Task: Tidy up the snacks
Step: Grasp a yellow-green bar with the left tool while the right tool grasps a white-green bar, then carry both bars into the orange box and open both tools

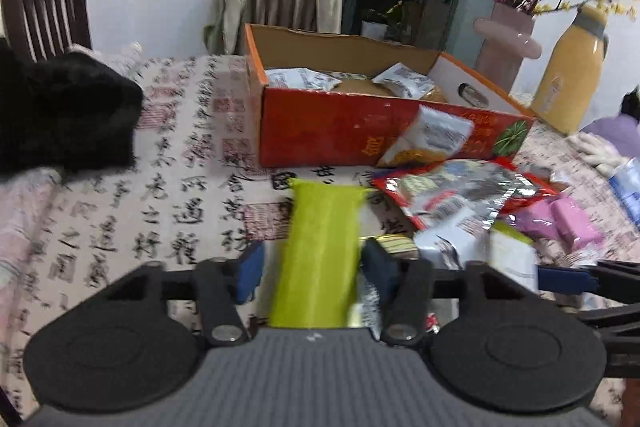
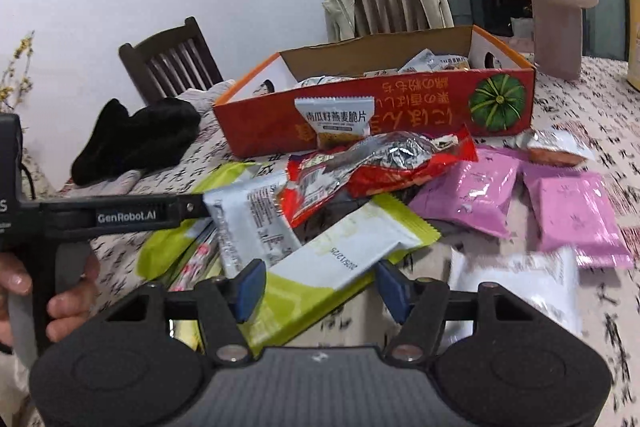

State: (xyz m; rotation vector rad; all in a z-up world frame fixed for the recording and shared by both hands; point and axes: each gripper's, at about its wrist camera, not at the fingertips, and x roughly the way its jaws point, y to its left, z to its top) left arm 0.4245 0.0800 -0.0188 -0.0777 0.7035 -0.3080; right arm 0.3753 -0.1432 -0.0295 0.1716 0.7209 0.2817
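My left gripper (image 1: 312, 269) straddles a lime-green packet (image 1: 320, 251) flat on the calligraphy-print tablecloth (image 1: 168, 211); pads look just clear of it, so not gripping. My right gripper (image 2: 320, 285) is around a green-and-white wrapper (image 2: 340, 259) in the snack pile, jaws apart, contact unclear. The red box (image 2: 400, 115) sits behind the pile, a few packets inside. Pink packets (image 2: 568, 211) lie far right.

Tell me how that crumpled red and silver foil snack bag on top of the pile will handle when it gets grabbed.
The red and silver foil bag looks creased and puffy, so it will probably flex and crinkle rather than stay stiff. Its shiny film may slip between the pads. It rests across the white and green packet and a pink packet, so lifting it could shift them.
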